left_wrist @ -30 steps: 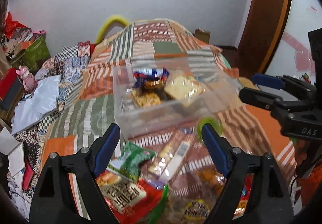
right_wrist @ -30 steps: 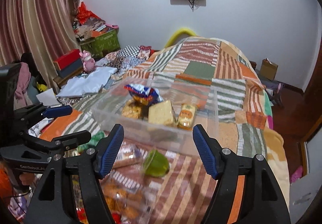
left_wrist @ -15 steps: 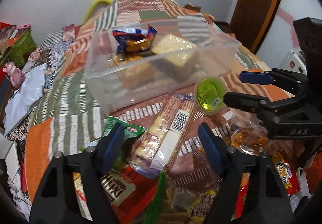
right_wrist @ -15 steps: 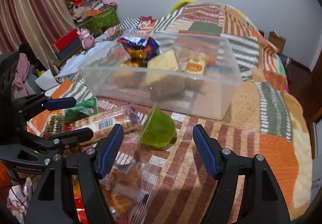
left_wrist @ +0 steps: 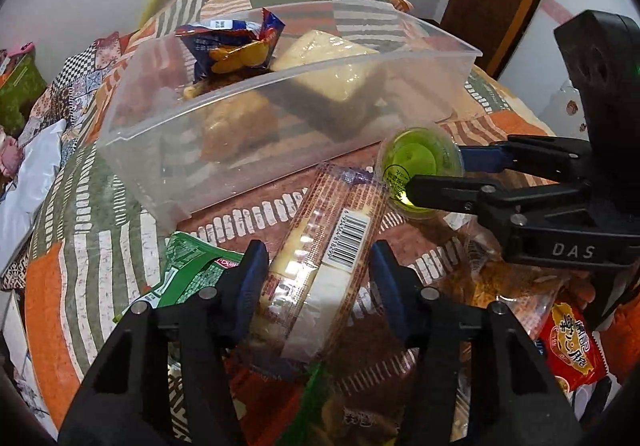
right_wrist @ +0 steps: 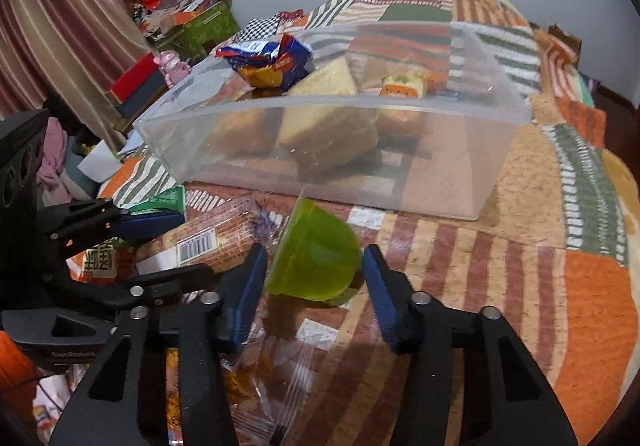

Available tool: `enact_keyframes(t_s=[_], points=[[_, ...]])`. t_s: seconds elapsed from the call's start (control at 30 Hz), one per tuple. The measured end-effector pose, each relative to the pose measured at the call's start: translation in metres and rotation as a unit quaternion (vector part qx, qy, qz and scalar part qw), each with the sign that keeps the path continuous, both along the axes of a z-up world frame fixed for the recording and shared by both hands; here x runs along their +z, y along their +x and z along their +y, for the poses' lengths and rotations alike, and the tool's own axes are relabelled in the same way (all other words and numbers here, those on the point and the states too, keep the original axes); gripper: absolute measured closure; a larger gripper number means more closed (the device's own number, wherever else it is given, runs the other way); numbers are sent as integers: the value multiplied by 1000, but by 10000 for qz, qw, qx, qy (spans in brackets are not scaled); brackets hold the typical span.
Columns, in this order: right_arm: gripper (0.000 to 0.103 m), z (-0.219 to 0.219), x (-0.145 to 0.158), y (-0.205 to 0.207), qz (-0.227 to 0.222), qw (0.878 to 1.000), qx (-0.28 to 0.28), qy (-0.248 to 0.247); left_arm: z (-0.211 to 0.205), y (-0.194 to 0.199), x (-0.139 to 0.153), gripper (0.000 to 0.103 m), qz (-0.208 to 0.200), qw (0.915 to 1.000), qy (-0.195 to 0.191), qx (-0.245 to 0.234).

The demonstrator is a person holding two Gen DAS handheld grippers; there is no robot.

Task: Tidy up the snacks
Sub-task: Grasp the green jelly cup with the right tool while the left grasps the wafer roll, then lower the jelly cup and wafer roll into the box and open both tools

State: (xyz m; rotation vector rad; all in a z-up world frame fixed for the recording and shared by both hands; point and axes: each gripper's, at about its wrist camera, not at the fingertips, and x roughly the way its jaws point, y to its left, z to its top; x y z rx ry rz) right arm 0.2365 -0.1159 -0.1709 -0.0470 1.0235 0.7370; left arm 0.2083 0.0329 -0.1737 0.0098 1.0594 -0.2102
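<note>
- Jelly cup [right_wrist: 314, 256]: translucent green, tipped on its side on the patchwork quilt [right_wrist: 540, 246], just near of the clear plastic bin [right_wrist: 420, 181]; label visible only in the left wrist view.
- Wafer pack [left_wrist: 324, 246]: long, orange-brown wrapper with barcode, lying left of the cup.
- Bin contents: blue chip bag [right_wrist: 266, 59], pale cake wedge [right_wrist: 328, 81], small orange-labelled packet [right_wrist: 402, 85]; the last shows only in the right wrist view.
- Right gripper [right_wrist: 314, 292]: low over the quilt, jaws apart, flanking the cup, contact not discernible.
- Left gripper [left_wrist: 316, 286]: jaws apart, straddling the wafer pack's near end.
- Green packet [left_wrist: 188, 274] and red packet [left_wrist: 572, 350]: near pile.
</note>
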Motion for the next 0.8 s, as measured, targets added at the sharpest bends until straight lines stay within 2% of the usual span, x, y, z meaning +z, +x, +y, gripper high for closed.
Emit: enact_keyframes(t_s=[0.2,0.37,0.67,0.8], points=[[62,-6,3,-1,-42,9999,-86,94,-1,-1,0,52,-81,10000,21,32],[65,-12,14,-8,-310,9994,-138,77,-3,-11,6,54,-208,9997,40,92],[66,-24,32,-20,-649,9975,-193,217,2,-36,42,55,-716,9970,22,309],[66,-30,46,-22,-824,9957,-261,324,7,-45,63,57,-934,9945,-144,447]])
